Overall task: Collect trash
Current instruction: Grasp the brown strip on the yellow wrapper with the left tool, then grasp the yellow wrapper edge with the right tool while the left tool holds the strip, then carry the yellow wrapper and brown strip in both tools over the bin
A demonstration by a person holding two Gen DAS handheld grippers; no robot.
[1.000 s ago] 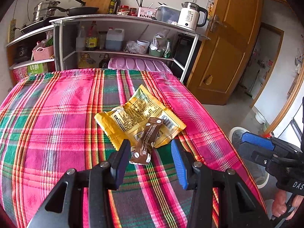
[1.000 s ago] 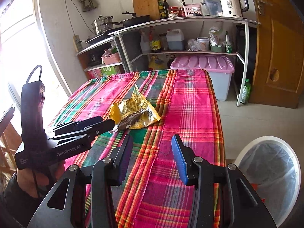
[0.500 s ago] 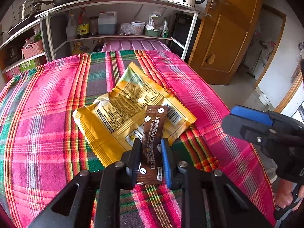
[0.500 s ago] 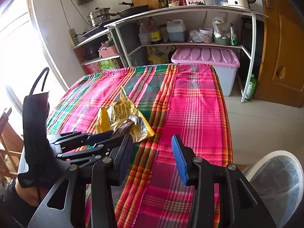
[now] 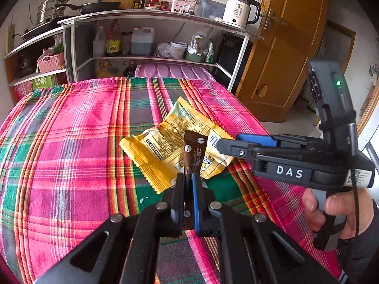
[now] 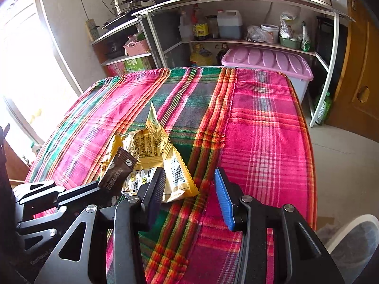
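Trash sits near the middle of a table covered in a pink, green and orange plaid cloth [image 5: 71, 146]: a crumpled yellow snack wrapper [image 5: 170, 146] and a slim brown coffee sachet [image 5: 193, 156] resting across it. In the left wrist view, the left gripper [image 5: 188, 189] rises from the bottom centre of the frame, its two pads closed tight on the lower end of the sachet, whose top stands up over the yellow wrapper. The right gripper [image 5: 227, 145] reaches in from the right edge of that frame, its tip just beside the wrapper's right side, with a hand [image 5: 331, 210] wrapped around its handle at lower right.

In the right wrist view, the right gripper's black and blue fingers [image 6: 222, 196] stand apart at the bottom centre with nothing between them; the black one lies over the wrapper's near edge, the blue one over bare cloth. The sachet appears at centre left, pinched by the left gripper entering from the lower left. A white bin with a liner [image 6: 350, 243] shows at the lower right corner. Kitchen shelves [image 6: 236, 2] fill the top of the frame.
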